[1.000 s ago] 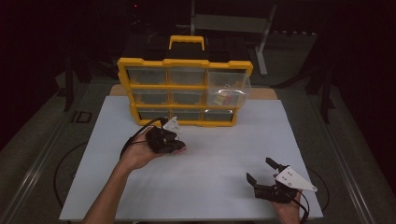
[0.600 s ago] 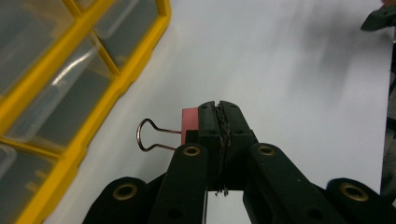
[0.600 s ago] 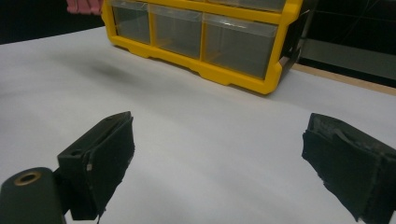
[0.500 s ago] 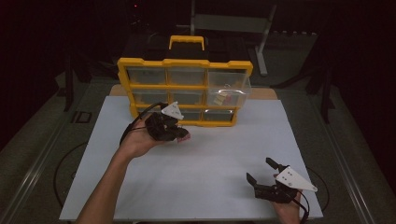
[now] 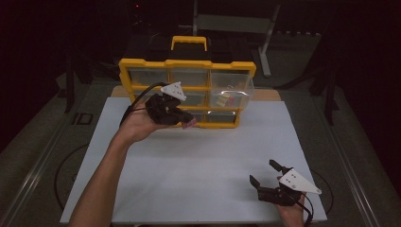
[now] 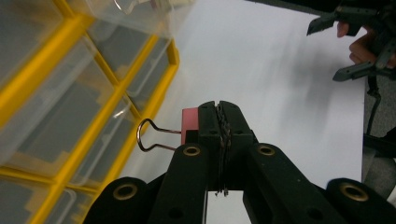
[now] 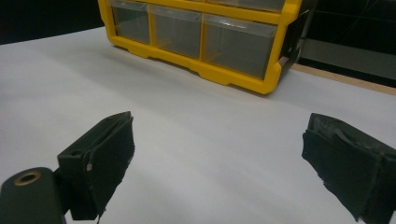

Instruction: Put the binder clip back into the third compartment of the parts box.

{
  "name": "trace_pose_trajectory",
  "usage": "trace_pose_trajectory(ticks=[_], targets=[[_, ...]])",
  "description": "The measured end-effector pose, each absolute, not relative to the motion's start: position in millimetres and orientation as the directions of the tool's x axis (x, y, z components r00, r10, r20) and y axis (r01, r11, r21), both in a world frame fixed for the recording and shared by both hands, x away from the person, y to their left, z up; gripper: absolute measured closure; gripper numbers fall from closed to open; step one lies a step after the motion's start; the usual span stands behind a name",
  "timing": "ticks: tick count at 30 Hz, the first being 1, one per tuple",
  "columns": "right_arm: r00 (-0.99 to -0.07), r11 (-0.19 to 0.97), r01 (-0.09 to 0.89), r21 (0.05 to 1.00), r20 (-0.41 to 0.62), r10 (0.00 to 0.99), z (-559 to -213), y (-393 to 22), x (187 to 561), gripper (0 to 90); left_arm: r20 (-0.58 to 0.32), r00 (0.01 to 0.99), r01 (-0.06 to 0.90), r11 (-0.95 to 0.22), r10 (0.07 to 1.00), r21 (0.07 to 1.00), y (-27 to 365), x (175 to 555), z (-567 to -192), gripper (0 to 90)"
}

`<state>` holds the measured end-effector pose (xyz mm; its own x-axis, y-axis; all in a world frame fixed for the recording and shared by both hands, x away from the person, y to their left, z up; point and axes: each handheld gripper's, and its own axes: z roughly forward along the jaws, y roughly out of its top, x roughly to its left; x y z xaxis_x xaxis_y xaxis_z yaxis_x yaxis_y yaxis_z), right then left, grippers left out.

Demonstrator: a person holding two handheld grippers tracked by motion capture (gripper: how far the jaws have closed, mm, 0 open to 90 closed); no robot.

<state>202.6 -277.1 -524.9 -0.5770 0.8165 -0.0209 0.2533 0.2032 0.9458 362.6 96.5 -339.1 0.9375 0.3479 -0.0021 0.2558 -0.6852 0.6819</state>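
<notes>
High view: the left gripper is held above the white table, directly in front of the yellow drawer cabinet. Its jaws are clenched on a pink binder clip, which sits at the jaw tips, clear of the table surface. One clear drawer on the cabinet's right side stands pulled out, with small coloured items inside; what they are cannot be determined. The right gripper rests low near the table's near right corner, well apart from the cabinet, jaws released and nothing between them.

Left gripper view: the two black jaws meet flush, pinching the pink binder clip at their left side. The clip's wire handle projects leftward, towards the cabinet's yellow frame. The white table lies beyond. The right gripper appears at the upper right, with a hand behind it.

Right gripper view: both padded jaws stand wide apart with bare white table between them. The yellow cabinet stands beyond, its lower clear drawers closed.
</notes>
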Motion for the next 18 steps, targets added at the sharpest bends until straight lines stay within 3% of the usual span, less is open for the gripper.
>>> trace_pose_trajectory(ticks=[18], targets=[[-0.578,0.203,0.252,0.946,-0.021,0.816,-524.8,-277.3,202.7,8.8,-0.012,0.955,0.215,-0.661,0.298,0.719,88.2,381.1,-287.7,89.7]])
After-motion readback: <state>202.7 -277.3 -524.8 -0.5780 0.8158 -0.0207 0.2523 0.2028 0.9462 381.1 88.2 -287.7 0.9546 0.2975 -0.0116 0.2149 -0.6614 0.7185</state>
